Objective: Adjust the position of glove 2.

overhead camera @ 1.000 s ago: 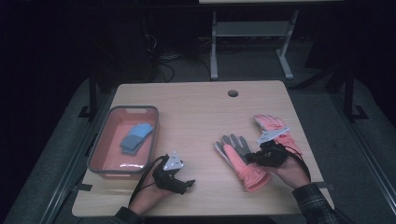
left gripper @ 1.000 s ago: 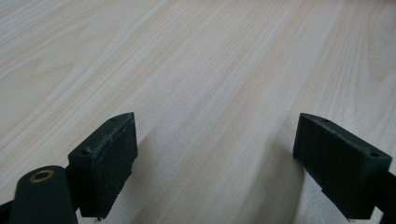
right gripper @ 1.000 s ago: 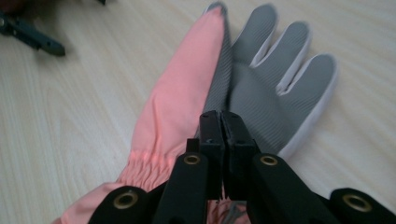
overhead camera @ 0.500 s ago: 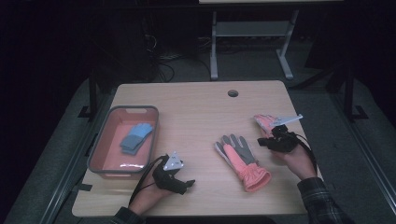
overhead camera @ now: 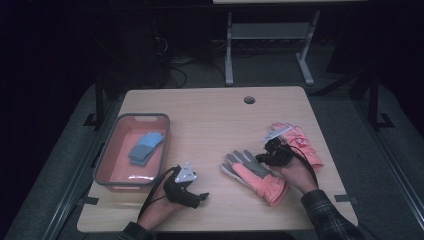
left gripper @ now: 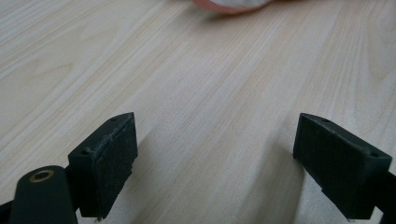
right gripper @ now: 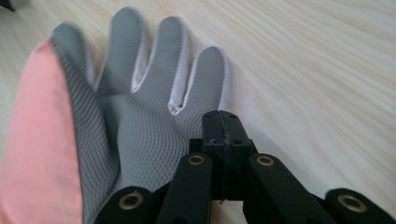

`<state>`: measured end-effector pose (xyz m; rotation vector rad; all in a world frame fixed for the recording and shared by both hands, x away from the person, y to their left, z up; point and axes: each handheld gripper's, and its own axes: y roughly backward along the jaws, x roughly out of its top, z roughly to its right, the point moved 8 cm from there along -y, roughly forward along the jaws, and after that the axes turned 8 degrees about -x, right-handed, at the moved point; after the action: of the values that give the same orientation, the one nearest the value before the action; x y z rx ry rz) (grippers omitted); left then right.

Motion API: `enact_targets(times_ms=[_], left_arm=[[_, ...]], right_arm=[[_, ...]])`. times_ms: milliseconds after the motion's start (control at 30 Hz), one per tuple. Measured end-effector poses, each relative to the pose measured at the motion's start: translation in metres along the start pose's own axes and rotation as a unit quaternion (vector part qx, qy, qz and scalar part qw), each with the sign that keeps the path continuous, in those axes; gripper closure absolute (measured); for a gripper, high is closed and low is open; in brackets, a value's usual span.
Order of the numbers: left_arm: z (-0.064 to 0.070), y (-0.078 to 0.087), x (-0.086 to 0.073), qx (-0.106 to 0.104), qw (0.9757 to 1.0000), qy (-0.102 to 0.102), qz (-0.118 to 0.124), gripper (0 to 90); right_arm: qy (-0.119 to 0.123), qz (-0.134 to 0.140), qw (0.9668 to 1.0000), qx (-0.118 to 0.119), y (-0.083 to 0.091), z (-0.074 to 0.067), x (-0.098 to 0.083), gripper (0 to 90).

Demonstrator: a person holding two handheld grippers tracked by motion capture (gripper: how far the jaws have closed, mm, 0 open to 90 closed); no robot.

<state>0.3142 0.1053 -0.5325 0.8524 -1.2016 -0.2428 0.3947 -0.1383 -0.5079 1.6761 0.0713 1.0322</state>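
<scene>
**Two grippers low over a table with gloves**

From the high view, your left gripper (overhead camera: 200,196) sits near the front edge of the wooden table (overhead camera: 210,115), just beside the pink bin (overhead camera: 106,161) that holds a blue glove (overhead camera: 145,146). Your right gripper (overhead camera: 261,158) hangs over the pink-and-grey glove (overhead camera: 255,176) lying palm up, with a second pink glove (overhead camera: 300,142) just behind your hand.

Along your left gripper's own view, its jaws stand wide apart with nothing but bare table (left gripper: 210,93) between them; a pink edge shows at the top.

Along your right gripper's view, the jaws are pressed together, nothing between them, their tips over the grey palm of the pink-and-grey glove (right gripper: 140,107), near the base of its fingers.
</scene>
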Motion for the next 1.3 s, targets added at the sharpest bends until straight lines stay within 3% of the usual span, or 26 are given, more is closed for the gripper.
enact_targets(times_ms=[100,200,300,567,800,900,1100,1233,1300], left_arm=[[0.000,0.000,0.000,0.000,1.0000,0.000,0.000,13.1],[0.000,0.000,0.000,0.000,1.0000,0.000,0.000,13.1],[0.000,0.000,0.000,0.000,1.0000,0.000,0.001,13.1],[0.000,0.000,0.000,0.000,1.0000,0.000,0.001,13.1],[0.000,0.000,0.000,0.000,1.0000,0.000,0.000,13.1],[0.000,0.000,0.000,0.000,1.0000,0.000,0.000,13.1],[0.000,0.000,0.000,0.000,1.0000,0.000,0.000,13.1],[0.000,0.000,0.000,0.000,1.0000,0.000,0.000,13.1],[0.000,0.000,0.000,0.000,1.0000,0.000,0.000,13.1]], right_arm=[[0.009,-0.001,1.0000,0.004,-0.003,-0.006,0.003,90.0],[0.005,0.013,0.9999,0.004,0.007,0.000,0.006,85.4],[-0.014,0.028,0.9995,0.000,0.022,0.016,0.007,76.1],[-0.062,0.049,0.9961,-0.040,0.051,0.068,0.003,67.9],[-0.094,0.042,0.9919,-0.075,0.049,0.105,-0.010,60.0],[-0.095,0.030,0.9909,-0.090,0.045,0.112,-0.020,55.9],[-0.096,0.010,0.9906,-0.097,0.038,0.116,-0.034,48.5],[-0.091,0.007,0.9909,-0.099,0.034,0.115,-0.037,54.6],[-0.088,0.007,0.9911,-0.099,0.032,0.115,-0.039,64.9]])
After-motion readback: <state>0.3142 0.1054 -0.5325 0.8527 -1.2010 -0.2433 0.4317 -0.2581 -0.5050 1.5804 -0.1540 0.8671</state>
